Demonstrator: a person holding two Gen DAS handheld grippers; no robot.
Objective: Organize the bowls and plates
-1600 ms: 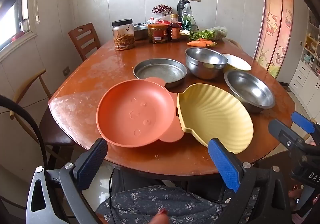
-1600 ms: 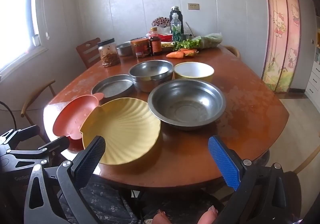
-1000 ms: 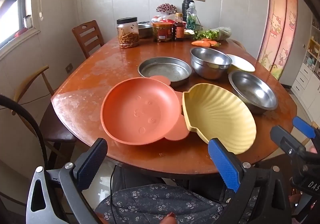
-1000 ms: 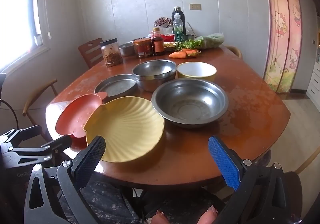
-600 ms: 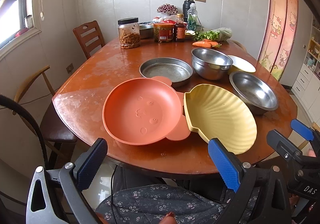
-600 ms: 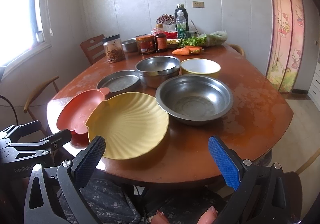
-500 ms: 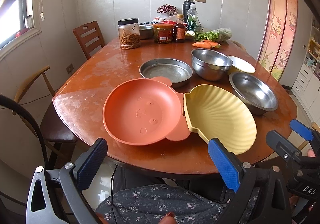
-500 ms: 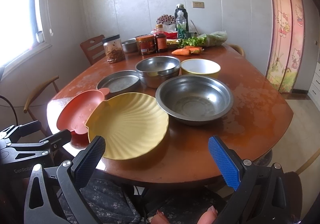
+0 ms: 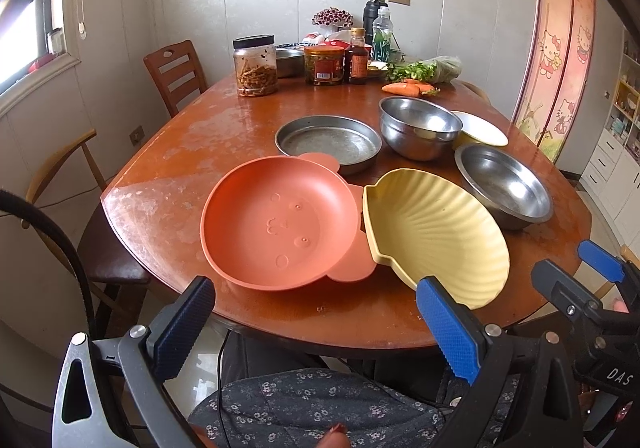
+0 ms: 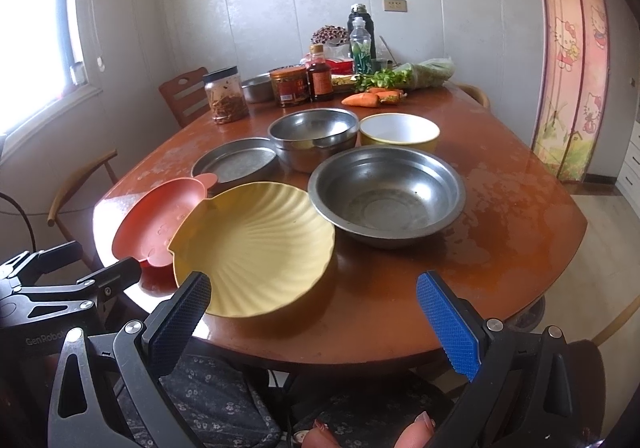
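Both grippers — left gripper (image 9: 316,322) and right gripper (image 10: 314,318) — hang spread wide, holding nothing, off the table's (image 9: 192,152) near edge; orange plate (image 9: 276,224) at 11 o'clock touches yellow shell plate (image 10: 256,244).

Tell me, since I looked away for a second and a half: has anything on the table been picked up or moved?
No. Both hand-held grippers, left and right, only eased slightly closer to the table edge, jaws open and empty. The orange plate, yellow shell dish, wide steel bowl, flat steel pan and the other bowls lie where they were.
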